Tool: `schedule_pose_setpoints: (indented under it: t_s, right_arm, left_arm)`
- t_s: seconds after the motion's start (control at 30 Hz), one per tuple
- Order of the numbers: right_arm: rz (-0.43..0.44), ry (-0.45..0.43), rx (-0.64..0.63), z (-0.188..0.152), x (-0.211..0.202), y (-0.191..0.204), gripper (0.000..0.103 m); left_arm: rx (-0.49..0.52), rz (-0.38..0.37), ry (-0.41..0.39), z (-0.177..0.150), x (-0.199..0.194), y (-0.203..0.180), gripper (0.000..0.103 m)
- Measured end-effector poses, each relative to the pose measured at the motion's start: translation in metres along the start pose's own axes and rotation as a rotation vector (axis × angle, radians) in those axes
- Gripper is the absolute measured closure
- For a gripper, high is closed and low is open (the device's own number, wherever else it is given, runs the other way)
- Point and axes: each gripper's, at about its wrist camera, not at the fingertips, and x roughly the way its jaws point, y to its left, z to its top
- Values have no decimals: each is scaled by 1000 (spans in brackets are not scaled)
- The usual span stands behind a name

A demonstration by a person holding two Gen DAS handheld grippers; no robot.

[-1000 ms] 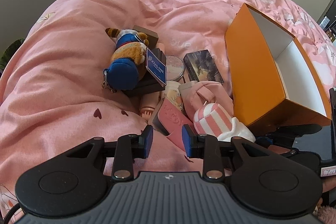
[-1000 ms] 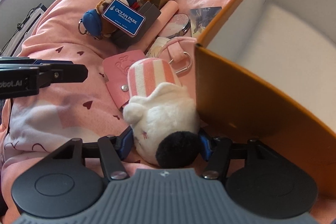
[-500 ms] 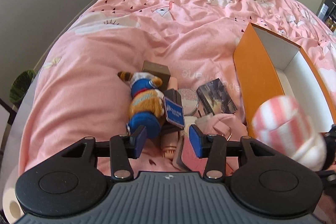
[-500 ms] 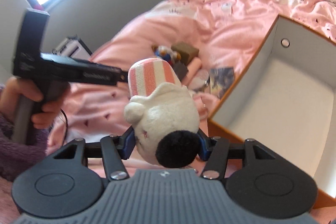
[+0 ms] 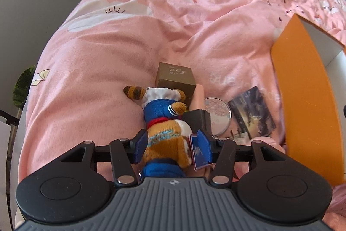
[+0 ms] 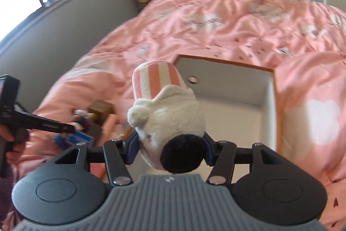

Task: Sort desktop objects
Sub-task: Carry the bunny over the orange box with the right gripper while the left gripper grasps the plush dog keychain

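A raccoon plush (image 5: 161, 108) in blue clothes, with a blue tag, lies on the pink bedcover. My left gripper (image 5: 173, 147) points down over it. Its jaws are opening, and the plush's body and tag lie between the fingers without being squeezed. My right gripper (image 6: 170, 146) is shut on a white plush (image 6: 170, 116) with a pink-striped hat, holding it in the air above the open orange box (image 6: 276, 112). The box's white inside shows nothing in it. The same orange box (image 5: 302, 90) stands at the right of the left wrist view.
Around the raccoon lie a gold box (image 5: 175, 77), a black box (image 5: 196, 118), a pink tube (image 5: 199, 96), a round compact (image 5: 217, 116) and a dark booklet (image 5: 253, 112). A grey wall runs along the bed's left side. A person's hand (image 6: 13, 144) holds the left tool.
My left gripper moved over the raccoon plush and its jaws widened around it. My right gripper lifted the white plush off the bed and carried it up over the orange box.
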Motion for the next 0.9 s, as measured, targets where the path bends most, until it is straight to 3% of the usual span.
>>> schedule_pose_setpoints:
  t_s: [0.2, 0.37, 0.67, 0.9]
  right_arm:
    - [-63, 51, 62, -10, 32, -25, 44]
    - [-39, 78, 139, -23, 48, -35, 43]
    - [-56, 106, 177, -37, 58, -47, 43]
    - [-41, 94, 168, -39, 53, -52, 42]
  left_arm:
    - [-25, 3, 70, 15, 24, 1, 36]
    - [-39, 37, 140, 18, 44, 4, 35]
    - [-95, 22, 134, 12, 39, 8, 46]
    - [-158, -34, 76, 5, 27, 13, 50]
